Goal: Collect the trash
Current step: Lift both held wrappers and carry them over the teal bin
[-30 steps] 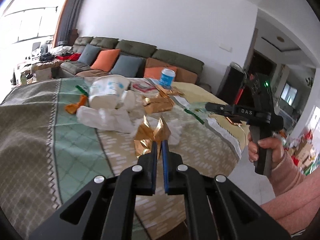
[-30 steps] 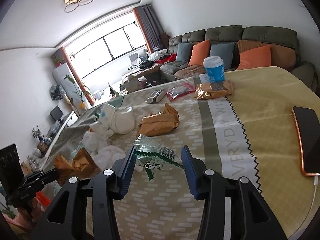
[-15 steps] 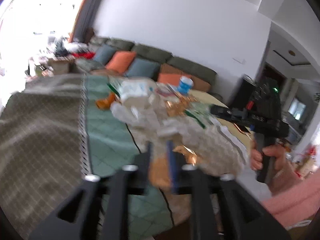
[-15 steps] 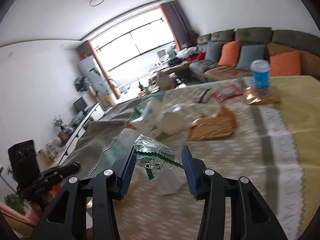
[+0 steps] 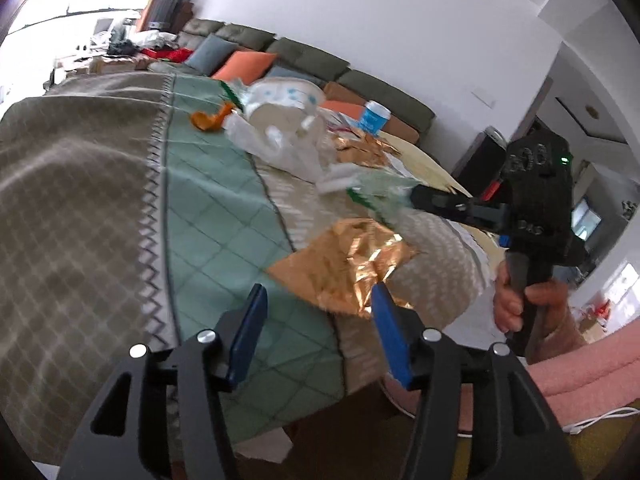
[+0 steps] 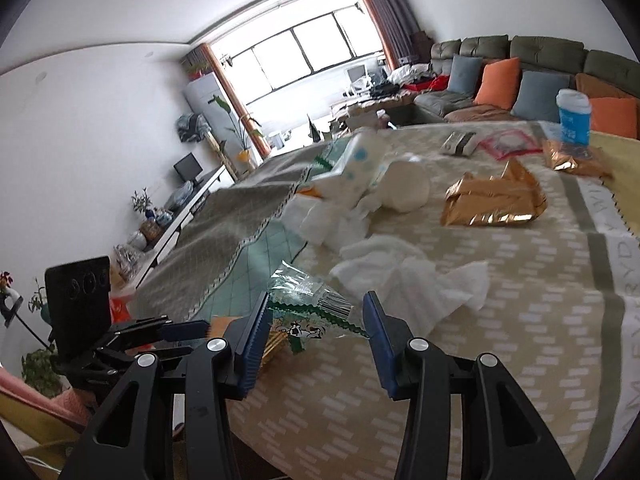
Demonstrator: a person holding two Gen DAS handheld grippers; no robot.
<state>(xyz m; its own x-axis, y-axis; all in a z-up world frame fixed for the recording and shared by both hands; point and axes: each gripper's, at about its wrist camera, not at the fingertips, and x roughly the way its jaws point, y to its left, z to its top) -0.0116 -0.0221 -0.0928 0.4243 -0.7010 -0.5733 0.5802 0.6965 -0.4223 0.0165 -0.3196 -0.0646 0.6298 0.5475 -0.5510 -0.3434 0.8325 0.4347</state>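
My left gripper (image 5: 318,330) is open and empty near the table's front edge. A crumpled gold wrapper (image 5: 352,264) lies just beyond its fingers. My right gripper (image 6: 314,338) holds a clear wrapper with green trim (image 6: 306,306) between its pads, over the table's near edge. In the left wrist view the right gripper (image 5: 416,200) shows with that clear wrapper (image 5: 380,192) at its tips. In the right wrist view the left gripper (image 6: 176,330) sits at lower left.
On the patterned tablecloth (image 6: 520,320) lie white tissues (image 6: 408,276), a gold snack bag (image 6: 492,204), a white paper bowl (image 6: 406,190), a blue-and-white cup (image 6: 574,114) and orange peel (image 5: 208,118). A sofa (image 6: 520,68) with cushions stands behind.
My left gripper opened and let go of the gold wrapper, which now lies on the table. My right gripper carried the clear wrapper toward the table's near-left edge.
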